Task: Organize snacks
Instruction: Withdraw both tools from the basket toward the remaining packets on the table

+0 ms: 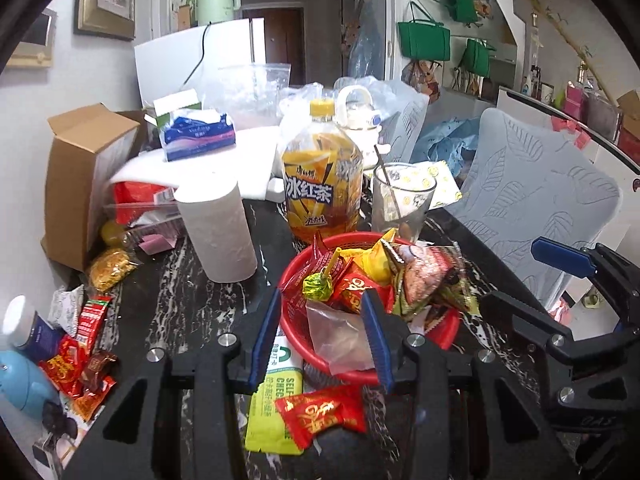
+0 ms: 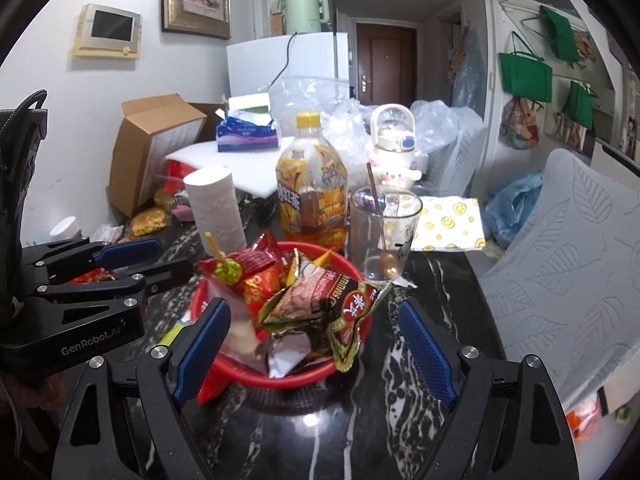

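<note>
Left of the red basket (image 1: 444,330), loose candies (image 1: 76,364) lie nearer the left gripper (image 1: 326,338), its jaws narrowly apart and empty; the right gripper (image 2: 316,348) gapes wide, empty, over the basket.

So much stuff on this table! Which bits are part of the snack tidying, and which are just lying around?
Job: red basket of snack packets; loose red packet; red packets at left.

Lying about: iced tea bottle, paper roll, glass, tissue pack, cardboard box.
</note>
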Available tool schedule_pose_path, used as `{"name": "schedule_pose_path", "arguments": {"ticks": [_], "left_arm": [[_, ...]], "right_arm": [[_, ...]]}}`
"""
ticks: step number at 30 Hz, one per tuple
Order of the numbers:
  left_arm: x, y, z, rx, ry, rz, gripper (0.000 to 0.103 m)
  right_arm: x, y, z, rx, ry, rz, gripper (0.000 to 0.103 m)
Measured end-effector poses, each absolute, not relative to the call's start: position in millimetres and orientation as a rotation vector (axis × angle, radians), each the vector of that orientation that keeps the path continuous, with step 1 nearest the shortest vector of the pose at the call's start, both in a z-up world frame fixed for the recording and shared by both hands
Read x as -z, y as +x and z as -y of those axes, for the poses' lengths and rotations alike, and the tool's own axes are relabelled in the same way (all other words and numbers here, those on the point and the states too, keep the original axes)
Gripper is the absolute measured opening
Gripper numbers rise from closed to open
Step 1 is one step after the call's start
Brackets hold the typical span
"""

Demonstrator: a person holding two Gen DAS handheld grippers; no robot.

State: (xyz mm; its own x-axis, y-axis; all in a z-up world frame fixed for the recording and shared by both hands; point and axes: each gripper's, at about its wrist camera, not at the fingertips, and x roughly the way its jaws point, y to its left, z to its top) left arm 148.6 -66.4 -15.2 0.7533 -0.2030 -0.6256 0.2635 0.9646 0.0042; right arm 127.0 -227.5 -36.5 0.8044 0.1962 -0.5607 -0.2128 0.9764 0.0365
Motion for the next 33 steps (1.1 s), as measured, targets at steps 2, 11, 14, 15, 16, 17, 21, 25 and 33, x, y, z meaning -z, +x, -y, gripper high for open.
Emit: {"name": "schedule_pose_path", "arguments": {"ticks": [2,11,14,15,16,17,21,25,33], "left_arm": [[9,139,65,0.258,0.097,-0.658,0.041],[-19,89,55,0.24,0.102,-0.606,0.041],[-25,72,50,0.24,0.107,-0.595,0.041],[-27,67,49,0.236,0.111,-0.593,0.042],[-28,62,47,0.233,0.113,-0.591,0.048],[-29,56,46,0.231,0.112,-0.588,0.053],[-34,31,33,0.216,0.089,-0.544,0.084],[-34,14,24,0.19,0.1,-0.543,0.084],[-18,-10,3,0.183,0.078,-0.576,0.084]], "right_arm": [[29,117,226,-0.216,-0.029,-0.581,0.087],[0,69,216,-0.216,-0.044,-0.517,0.087],[-6,50,211,-0.225,-0.049,-0.502,0.087],[-7,45,210,-0.225,-0.051,-0.498,0.087],[-9,39,207,-0.224,-0.054,-0.492,0.087],[-10,33,205,-0.225,-0.054,-0.489,0.088],[-11,15,199,-0.239,-0.041,-0.489,0.09],[-9,1,193,-0.251,-0.038,-0.495,0.091],[8,-24,175,-0.292,-0.023,-0.536,0.091]]}}
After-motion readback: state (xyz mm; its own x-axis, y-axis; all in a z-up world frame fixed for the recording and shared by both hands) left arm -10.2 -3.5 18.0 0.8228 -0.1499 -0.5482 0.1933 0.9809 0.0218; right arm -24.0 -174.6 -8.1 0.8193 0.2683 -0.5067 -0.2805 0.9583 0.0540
